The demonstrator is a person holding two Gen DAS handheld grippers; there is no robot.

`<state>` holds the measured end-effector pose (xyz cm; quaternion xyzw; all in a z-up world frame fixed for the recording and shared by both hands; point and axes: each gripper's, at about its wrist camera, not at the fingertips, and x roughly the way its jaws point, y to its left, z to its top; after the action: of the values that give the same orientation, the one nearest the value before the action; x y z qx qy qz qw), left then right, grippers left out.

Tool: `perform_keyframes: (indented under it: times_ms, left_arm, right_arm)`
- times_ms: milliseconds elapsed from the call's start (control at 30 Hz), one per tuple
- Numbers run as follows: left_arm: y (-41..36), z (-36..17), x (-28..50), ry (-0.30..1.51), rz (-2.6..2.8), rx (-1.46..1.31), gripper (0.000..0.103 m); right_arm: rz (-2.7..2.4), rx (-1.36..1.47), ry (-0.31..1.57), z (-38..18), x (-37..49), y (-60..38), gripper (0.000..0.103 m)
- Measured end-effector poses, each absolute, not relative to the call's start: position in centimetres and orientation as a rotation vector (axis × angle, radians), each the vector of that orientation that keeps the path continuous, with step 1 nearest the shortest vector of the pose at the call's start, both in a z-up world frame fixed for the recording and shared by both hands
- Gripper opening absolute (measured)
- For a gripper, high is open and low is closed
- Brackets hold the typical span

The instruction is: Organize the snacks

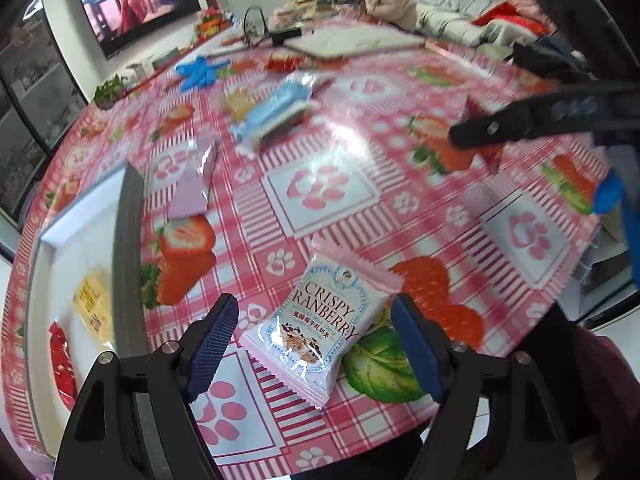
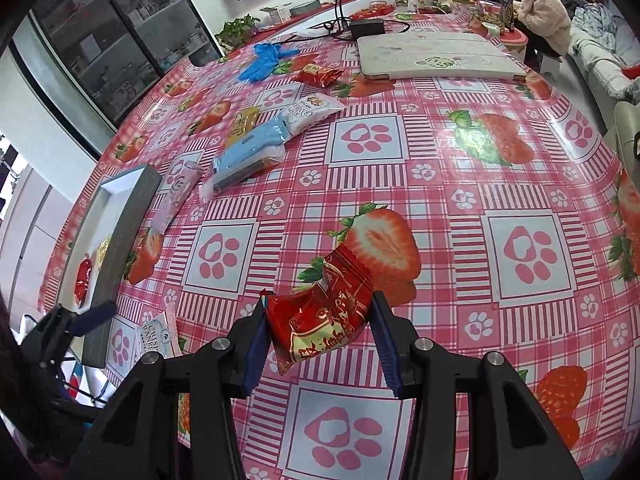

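Lower centre of its view, the right gripper (image 2: 318, 344) clamps a red snack packet (image 2: 320, 320) above the table; the left gripper (image 1: 314, 344) stands wide astride a cranberry packet (image 1: 316, 328). The slick red wrapper may slip before reaching the tray (image 2: 120, 236) at left.

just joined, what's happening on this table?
A person with a gripper in each hand is sorting snacks into a tray on a pink checked tablecloth. The right gripper is clamped on a red snack packet, lifted off the table. The left gripper is open, its fingers either side of a cranberry crisp packet lying flat. The tray already holds a yellow packet and a red one. More packets lie farther back.
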<state>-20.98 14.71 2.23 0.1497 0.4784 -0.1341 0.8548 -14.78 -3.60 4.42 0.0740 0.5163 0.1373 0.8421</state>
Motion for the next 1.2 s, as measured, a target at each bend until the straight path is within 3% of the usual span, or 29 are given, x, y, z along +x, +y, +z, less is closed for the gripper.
perform_keyframes:
  times_ms: [67, 100, 133, 433, 767, 1200]
  left_arm:
    - [15.2, 1.7, -20.3, 1.033, -0.289, 0.235, 0.050]
    - [15.5, 1.6, -19.9, 1.055, -0.291, 0.190, 0.042]
    - [15.8, 1.7, -19.5, 1.061, -0.287, 0.162, 0.041]
    - [20.0, 6.3, -19.8, 0.976, -0.227, 0.004, 0.041]
    - [30.9, 12.0, -19.2, 0.893, -0.034, -0.041, 0.041]
    - [39.6, 7.6, -17.7, 0.982, 0.140, -0.105, 0.041]
  right_arm:
    - [0.294, 0.156, 1.089, 4.5, -14.8, -3.4, 0.048]
    - [0.297, 0.155, 1.087, 4.7, -14.9, -3.3, 0.048]
    - [0.303, 0.151, 1.085, 4.9, -14.9, -3.2, 0.048]
    - [0.362, 0.139, 1.078, 6.5, -14.4, -1.1, 0.048]
    - [0.525, 0.036, 1.066, 9.4, -12.6, 8.5, 0.048]
    - [0.743, -0.054, 1.125, 8.7, -9.9, 24.5, 0.049]
